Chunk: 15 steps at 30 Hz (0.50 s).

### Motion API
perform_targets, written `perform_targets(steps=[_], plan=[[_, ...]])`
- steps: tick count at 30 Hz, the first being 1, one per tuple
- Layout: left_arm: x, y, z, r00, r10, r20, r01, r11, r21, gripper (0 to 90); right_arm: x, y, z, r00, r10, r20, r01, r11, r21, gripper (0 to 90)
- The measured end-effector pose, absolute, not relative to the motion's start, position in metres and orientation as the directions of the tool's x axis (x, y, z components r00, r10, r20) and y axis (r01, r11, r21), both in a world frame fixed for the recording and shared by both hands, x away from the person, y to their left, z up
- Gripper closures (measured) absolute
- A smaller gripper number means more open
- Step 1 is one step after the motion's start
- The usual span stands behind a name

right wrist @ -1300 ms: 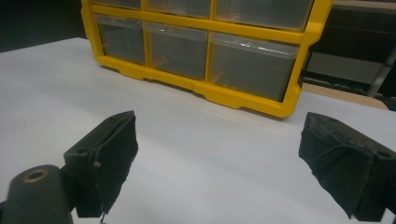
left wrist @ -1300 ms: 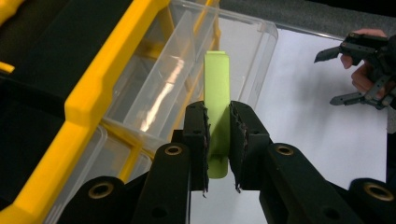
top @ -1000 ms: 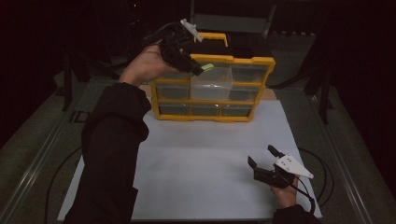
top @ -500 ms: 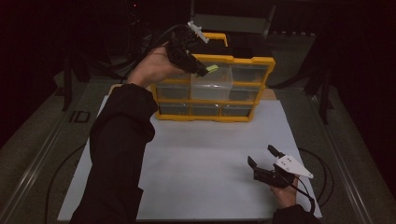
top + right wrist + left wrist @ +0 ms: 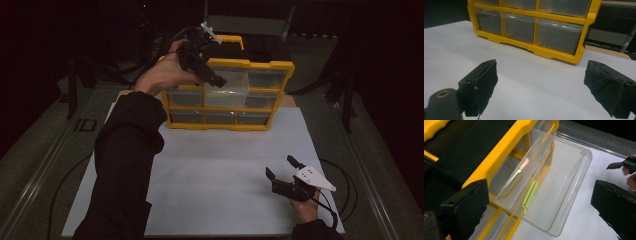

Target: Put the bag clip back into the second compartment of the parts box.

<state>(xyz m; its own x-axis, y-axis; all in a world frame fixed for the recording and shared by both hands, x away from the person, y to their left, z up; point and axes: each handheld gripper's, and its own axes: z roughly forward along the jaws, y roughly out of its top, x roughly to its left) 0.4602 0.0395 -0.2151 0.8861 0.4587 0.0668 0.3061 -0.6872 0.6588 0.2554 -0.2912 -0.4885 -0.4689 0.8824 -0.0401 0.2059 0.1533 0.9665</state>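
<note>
**Green clip dropped into open drawer**

While the yellow organizer (image 5: 227,95) stood at the counter's far side, its clear drawer (image 5: 554,192) was pulled out, a green clip (image 5: 530,196) lying inside. Above it, the left gripper (image 5: 202,60) had just opened its jaws, empty. Near right, the right gripper (image 5: 285,175) held its jaws apart.

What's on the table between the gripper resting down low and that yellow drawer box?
Nothing: in the high view, bare white sheet separates the right gripper from the yellow drawer cabinet.

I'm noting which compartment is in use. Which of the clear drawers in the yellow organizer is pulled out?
The top-row middle drawer is pulled out, with a green clip lying inside; the other drawers sit flush in the yellow organizer.
</note>
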Motion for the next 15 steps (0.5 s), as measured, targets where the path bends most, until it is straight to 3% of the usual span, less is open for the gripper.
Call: perform_targets(steps=[15], plan=[[0.455, 0.0493, -0.2155, 0.881, 0.465, 0.09, 0.303, -0.699, 0.648, 1.7, 0.2553, -0.2912, -0.4889, -0.47, 0.881, -0.047, 0.204, 0.161, 0.966, 11.3]])
